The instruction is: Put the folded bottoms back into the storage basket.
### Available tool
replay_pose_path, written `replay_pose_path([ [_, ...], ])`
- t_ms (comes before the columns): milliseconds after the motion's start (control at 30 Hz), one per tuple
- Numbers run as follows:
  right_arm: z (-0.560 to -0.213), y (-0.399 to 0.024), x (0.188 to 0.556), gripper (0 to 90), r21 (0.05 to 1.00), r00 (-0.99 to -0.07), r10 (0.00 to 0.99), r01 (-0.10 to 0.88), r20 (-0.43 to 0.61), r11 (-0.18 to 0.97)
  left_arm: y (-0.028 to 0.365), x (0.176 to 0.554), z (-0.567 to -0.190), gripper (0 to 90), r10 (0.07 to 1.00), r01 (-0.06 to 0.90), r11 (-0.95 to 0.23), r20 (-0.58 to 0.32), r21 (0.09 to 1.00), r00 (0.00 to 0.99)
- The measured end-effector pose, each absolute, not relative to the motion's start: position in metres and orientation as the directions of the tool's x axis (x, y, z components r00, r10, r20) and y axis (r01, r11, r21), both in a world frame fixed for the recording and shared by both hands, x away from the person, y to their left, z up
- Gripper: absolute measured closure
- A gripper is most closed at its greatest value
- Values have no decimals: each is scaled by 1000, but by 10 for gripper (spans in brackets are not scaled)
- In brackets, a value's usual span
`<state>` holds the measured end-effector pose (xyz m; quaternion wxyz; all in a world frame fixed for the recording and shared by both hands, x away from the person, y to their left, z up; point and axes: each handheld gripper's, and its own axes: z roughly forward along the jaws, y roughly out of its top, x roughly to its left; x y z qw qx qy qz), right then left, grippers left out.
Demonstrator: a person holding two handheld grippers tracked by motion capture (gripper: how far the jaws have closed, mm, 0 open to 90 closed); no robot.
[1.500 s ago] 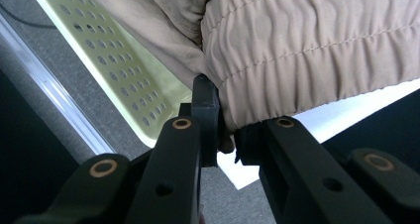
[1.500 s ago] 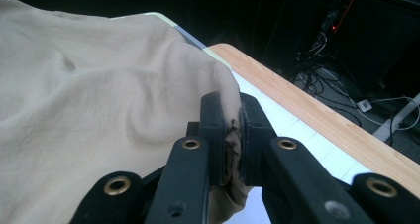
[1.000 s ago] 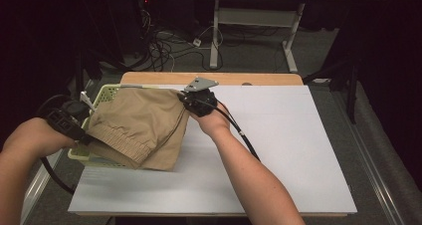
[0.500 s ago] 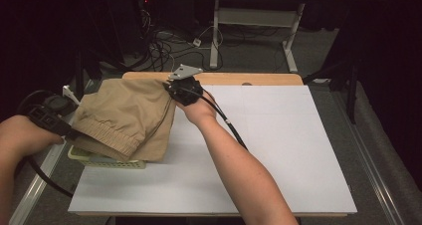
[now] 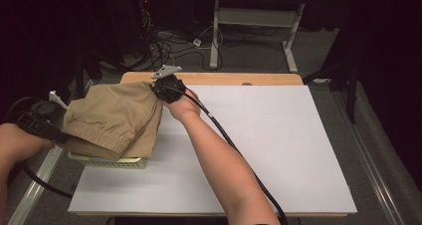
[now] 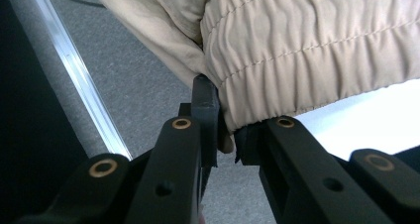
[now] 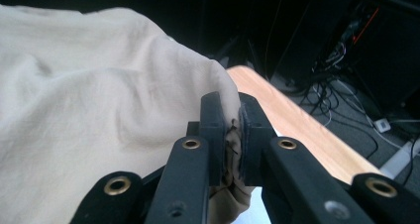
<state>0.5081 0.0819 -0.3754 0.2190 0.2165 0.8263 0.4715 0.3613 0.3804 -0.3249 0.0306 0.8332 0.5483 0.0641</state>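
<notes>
A pair of tan shorts point(image 5: 112, 118) with an elastic, gathered waistband hangs stretched between the two tongs over the left part of the desk point(image 5: 259, 150). The left tongs point(image 5: 58, 135) are clamped on the waistband edge at the garment's near left corner; in the left gripper view the ruched band point(image 6: 307, 50) is pinched between the black jaws, with grey floor and a metal rail point(image 6: 81, 80) beneath. The right tongs point(image 5: 155, 88) are closed on the far right corner of the shorts near the desk's back edge; in the right gripper view a fold of tan cloth point(image 7: 99, 115) is squeezed tightly between the pads, with the wooden desk edge point(image 7: 292, 120) running off to the right.

The shorts sit partly above a pale yellow-green plastic basket point(image 5: 107, 160), which stands at the left edge of the desk and whose near rim shows below the cloth. The garment's left part reaches out past the desk edge. The desk is covered by a white sheet, with a strip of bare wood along the back. Cables point(image 5: 169, 46) lie on the floor behind the desk.
</notes>
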Motion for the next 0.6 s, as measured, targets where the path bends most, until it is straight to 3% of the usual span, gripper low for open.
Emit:
replay_pose_path([
  [300, -397, 83, 522, 843, 849, -796, 585, 198, -152, 491, 371, 364, -345, 791, 907, 901, -420, 74, 107, 414],
  [600, -391, 88, 527, 842, 847, -792, 591, 205, -151, 491, 358, 371, -365, 780, 898, 896, -437, 95, 82, 429],
])
